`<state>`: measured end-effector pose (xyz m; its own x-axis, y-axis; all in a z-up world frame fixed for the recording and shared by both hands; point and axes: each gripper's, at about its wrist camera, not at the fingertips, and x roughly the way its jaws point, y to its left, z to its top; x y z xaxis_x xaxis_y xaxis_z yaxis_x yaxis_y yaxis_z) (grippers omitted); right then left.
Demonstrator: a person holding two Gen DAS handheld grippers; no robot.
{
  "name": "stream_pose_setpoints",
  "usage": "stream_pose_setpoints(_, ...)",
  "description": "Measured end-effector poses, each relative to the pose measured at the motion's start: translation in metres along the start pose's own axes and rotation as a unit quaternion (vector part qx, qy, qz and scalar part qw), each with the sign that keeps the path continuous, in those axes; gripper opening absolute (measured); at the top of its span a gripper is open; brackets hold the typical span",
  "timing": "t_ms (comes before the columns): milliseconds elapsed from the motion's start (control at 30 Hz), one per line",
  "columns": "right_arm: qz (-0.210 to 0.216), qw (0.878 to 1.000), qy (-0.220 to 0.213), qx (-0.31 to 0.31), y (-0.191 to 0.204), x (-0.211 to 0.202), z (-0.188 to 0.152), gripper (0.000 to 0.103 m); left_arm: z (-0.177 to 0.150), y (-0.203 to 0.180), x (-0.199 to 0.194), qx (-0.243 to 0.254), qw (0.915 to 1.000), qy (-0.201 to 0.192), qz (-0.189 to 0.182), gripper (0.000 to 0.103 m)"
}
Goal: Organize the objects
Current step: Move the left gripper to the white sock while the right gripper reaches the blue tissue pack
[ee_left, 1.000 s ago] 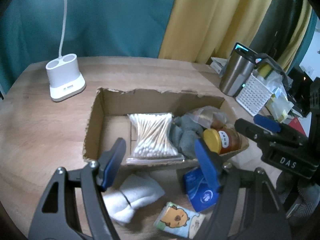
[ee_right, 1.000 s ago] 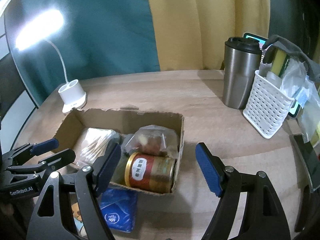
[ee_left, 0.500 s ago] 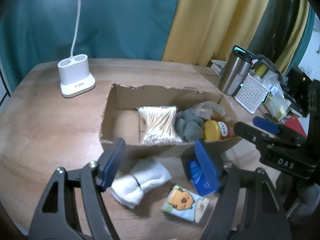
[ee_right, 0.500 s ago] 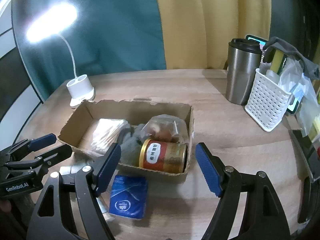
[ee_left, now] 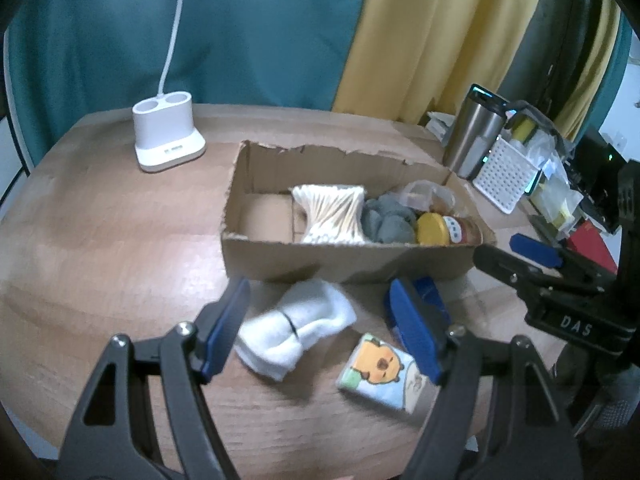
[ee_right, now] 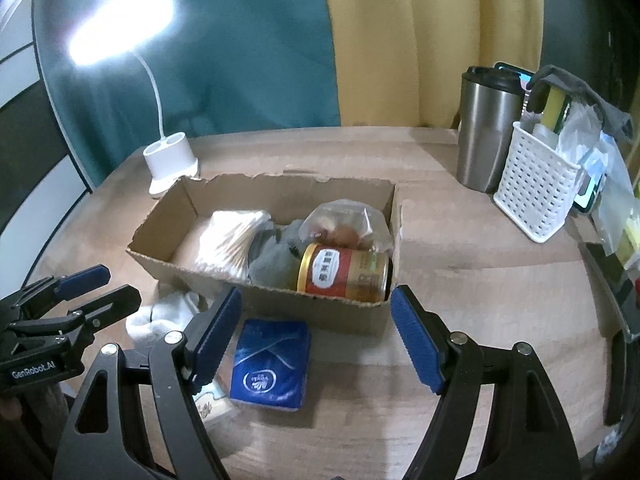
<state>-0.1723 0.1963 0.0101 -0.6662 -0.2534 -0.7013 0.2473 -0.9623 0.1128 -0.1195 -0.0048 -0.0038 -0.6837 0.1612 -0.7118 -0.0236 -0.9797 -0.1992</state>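
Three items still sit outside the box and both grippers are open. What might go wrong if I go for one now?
1. The white socks lie against the cardboard box; a finger of the left gripper may snag its front wall.
2. The cartoon tissue pack and blue tissue pack lie close together, so grabbing one may nudge the other.
3. The right gripper hangs nearby; the two could collide.

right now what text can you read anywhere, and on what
"DAS": on the right gripper body, seen from the left wrist.
"GenRobot.AI": on the left gripper body, seen from the right wrist.
Can label: characters too blurred to read.
Blue pack logo: unreadable.
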Motion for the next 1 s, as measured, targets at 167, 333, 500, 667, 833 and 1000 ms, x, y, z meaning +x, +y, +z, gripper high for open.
stream_pose_setpoints(167, 0.002, 1.0, 0.007, -0.003, 0.004, 0.002, -0.009, 0.079, -0.009, 0.005, 0.0, -0.004, 1.0, 0.005, 0.003, 0.074)
stream_pose_setpoints(333, 0.003, 1.0, 0.015, -0.004, 0.008, 0.005, -0.016, 0.079, -0.018, 0.008, 0.002, -0.007, 0.9999, 0.014, 0.002, 0.074)
stream_pose_setpoints(500, 0.005, 1.0, 0.022, -0.005, 0.012, 0.009, -0.022, 0.079, -0.023, 0.013, 0.005, -0.009, 0.9998, 0.019, 0.006, 0.074)
stream_pose_setpoints(667, 0.006, 1.0, 0.031, -0.004, 0.014, 0.015, -0.028, 0.079, -0.027, 0.017, 0.011, -0.008, 0.9995, 0.028, 0.01, 0.074)
stream_pose_setpoints(833, 0.007, 0.999, 0.041, -0.004, 0.015, 0.023, -0.032, 0.079, -0.028, 0.022, 0.02, -0.005, 0.9992, 0.036, 0.014, 0.074)
stream_pose_setpoints(1000, 0.008, 0.999, 0.053, -0.004, 0.017, 0.034, -0.035, 0.079, -0.028, 0.026, 0.03, 0.012, 0.9988, 0.046, 0.015, 0.074)
